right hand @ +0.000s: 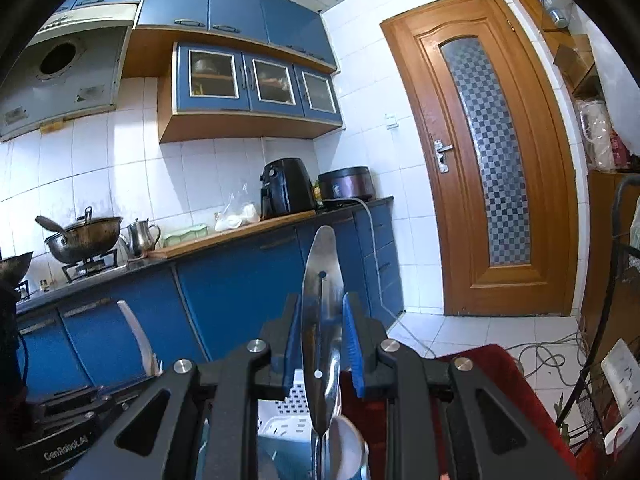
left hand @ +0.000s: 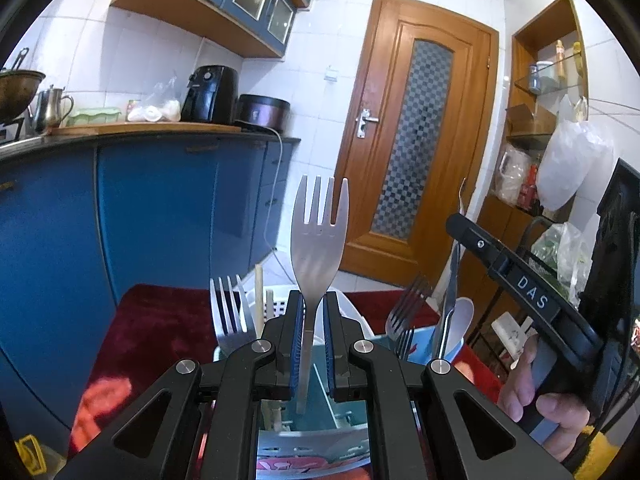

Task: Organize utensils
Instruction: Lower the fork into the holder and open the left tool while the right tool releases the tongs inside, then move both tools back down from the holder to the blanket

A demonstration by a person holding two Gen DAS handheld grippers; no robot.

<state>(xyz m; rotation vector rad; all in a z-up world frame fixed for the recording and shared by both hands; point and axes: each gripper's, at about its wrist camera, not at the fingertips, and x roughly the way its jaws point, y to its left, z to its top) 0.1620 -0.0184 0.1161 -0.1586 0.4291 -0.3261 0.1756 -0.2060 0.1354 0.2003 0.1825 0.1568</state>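
Left wrist view: left gripper (left hand: 313, 332) pinches an upright fork (left hand: 319, 232) by its handle, above the utensil holder (left hand: 320, 400).
Right wrist view: right gripper (right hand: 322, 344) clamps an upright slotted metal utensil (right hand: 322, 280).

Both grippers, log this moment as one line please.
left gripper: shut on fork | right gripper: shut on tongs | both above utensil holder
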